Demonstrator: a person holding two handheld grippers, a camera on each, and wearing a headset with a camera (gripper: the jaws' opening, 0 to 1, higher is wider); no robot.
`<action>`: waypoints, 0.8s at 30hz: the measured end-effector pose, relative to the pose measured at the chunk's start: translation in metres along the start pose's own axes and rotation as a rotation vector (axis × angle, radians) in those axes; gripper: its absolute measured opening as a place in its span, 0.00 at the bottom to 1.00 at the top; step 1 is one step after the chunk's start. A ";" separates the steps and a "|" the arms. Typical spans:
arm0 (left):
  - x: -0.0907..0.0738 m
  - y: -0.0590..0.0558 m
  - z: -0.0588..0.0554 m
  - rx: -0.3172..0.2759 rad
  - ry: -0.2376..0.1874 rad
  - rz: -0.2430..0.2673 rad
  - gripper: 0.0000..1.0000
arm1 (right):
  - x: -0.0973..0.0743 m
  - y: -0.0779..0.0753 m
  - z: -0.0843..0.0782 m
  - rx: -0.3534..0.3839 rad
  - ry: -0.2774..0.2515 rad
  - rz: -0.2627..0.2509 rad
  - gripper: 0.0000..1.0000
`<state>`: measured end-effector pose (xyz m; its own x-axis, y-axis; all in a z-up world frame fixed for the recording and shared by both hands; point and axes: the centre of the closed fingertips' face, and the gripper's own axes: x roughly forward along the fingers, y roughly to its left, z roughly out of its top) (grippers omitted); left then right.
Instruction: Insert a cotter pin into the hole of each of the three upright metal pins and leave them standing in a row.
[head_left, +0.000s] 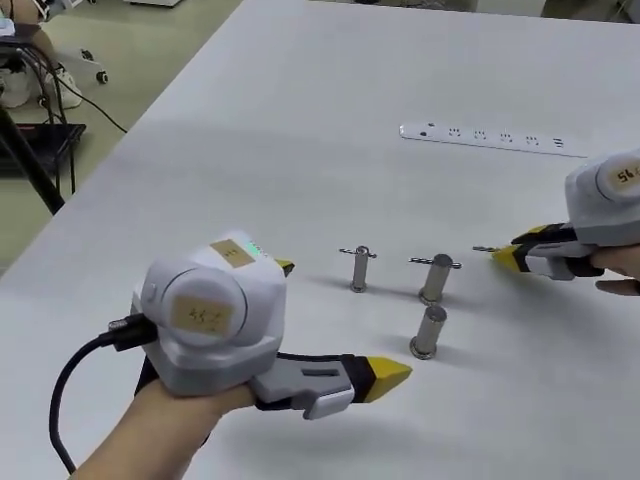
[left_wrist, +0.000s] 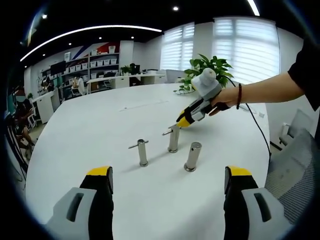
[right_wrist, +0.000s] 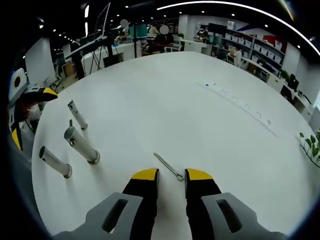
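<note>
**Two pins fitted, one bare; spare cotter pin in right gripper**

Landmark for all positions: the bare metal pin (head_left: 429, 332). It stands upright on the table (head_left: 300, 120) with nothing through its head.

Left of the landmark and nearer the person, the left gripper (head_left: 338, 320) is held low over the table. Its jaws are spread wide apart and hold nothing. The nearer yellow tip points toward the landmark's base and is near it but not touching. In the left gripper view the bare metal pin stands beyond the tips, with bare table between.

Just beyond the landmark stands the second metal pin (head_left: 435, 280), upright, with a cotter pin (head_left: 435, 263) crosswise through its head. The third metal pin (head_left: 360, 270) stands left of the second and farther from the landmark, and it too has a cotter pin (head_left: 357, 253) through its head. These two stand side by side. The landmark sits nearer the person, out of their line.

Right of the landmark and beyond it is the right gripper (head_left: 505, 257). Its jaws are drawn close and pinch the looped end of a loose cotter pin (right_wrist: 165, 163). The pin's straight end points toward the second metal pin, close to it but apart.

Well beyond the landmark a power strip (head_left: 490, 138) lies flat, with open table between it and the pins. The table's left edge runs diagonally, well to the landmark's left, with floor (head_left: 130, 60) past it.
</note>
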<state>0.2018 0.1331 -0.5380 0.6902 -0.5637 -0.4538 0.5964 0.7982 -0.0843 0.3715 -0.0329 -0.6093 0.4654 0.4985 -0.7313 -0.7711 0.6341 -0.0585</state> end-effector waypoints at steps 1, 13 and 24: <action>0.000 0.000 0.000 0.000 0.001 0.000 0.91 | 0.000 0.000 0.000 0.001 0.002 0.002 0.16; 0.000 0.001 -0.001 0.004 0.007 0.002 0.91 | -0.002 0.005 -0.002 -0.010 0.063 0.011 0.11; -0.001 0.002 -0.002 0.011 0.019 0.005 0.90 | -0.003 0.012 -0.003 -0.136 0.153 0.051 0.00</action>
<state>0.2019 0.1353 -0.5394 0.6856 -0.5554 -0.4706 0.5975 0.7986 -0.0720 0.3594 -0.0286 -0.6098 0.3612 0.4258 -0.8296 -0.8482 0.5196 -0.1027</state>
